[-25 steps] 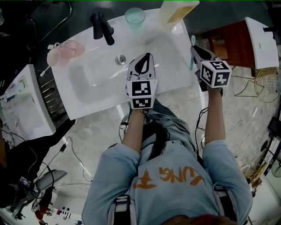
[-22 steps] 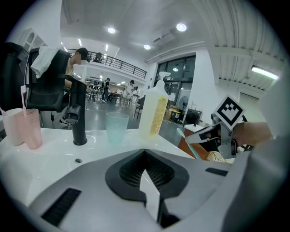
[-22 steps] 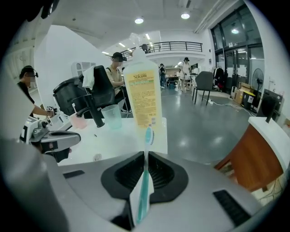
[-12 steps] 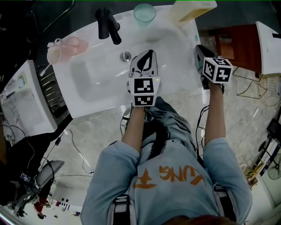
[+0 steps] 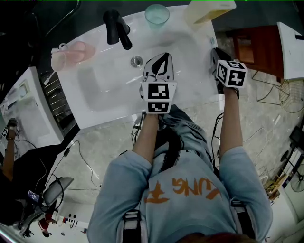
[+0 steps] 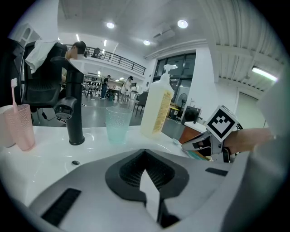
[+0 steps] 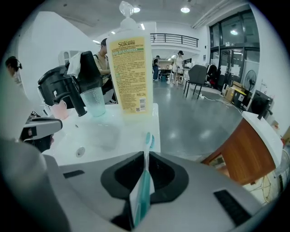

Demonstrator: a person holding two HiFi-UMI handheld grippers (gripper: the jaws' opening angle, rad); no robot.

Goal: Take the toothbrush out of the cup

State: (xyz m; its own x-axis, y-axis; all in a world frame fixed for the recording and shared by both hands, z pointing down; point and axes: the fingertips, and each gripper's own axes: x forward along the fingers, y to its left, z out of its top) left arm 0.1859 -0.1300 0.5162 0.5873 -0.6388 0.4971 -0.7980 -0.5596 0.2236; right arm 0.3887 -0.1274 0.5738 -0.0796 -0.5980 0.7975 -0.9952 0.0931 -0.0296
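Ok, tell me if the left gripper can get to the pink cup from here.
Probably yes: bare basin lies between the left gripper and the pink cup, though the tap juts near that path. The gripper's jaws are shut and empty, so they must open first.

Closed left gripper [image 6: 147, 181] over sink [image 6: 41, 156]

Open room over the sink bowl [image 5: 99, 88], left of the left tool [image 5: 160, 59]. A black faucet [image 5: 116, 28], green cup [image 5: 156, 14] and yellow bottle [image 5: 209, 10] line the back rim; a pink cup [image 5: 71, 51] blocks the left end; the right tool [image 5: 214, 52] with its toothbrush [image 7: 146, 181] fills the right rim.
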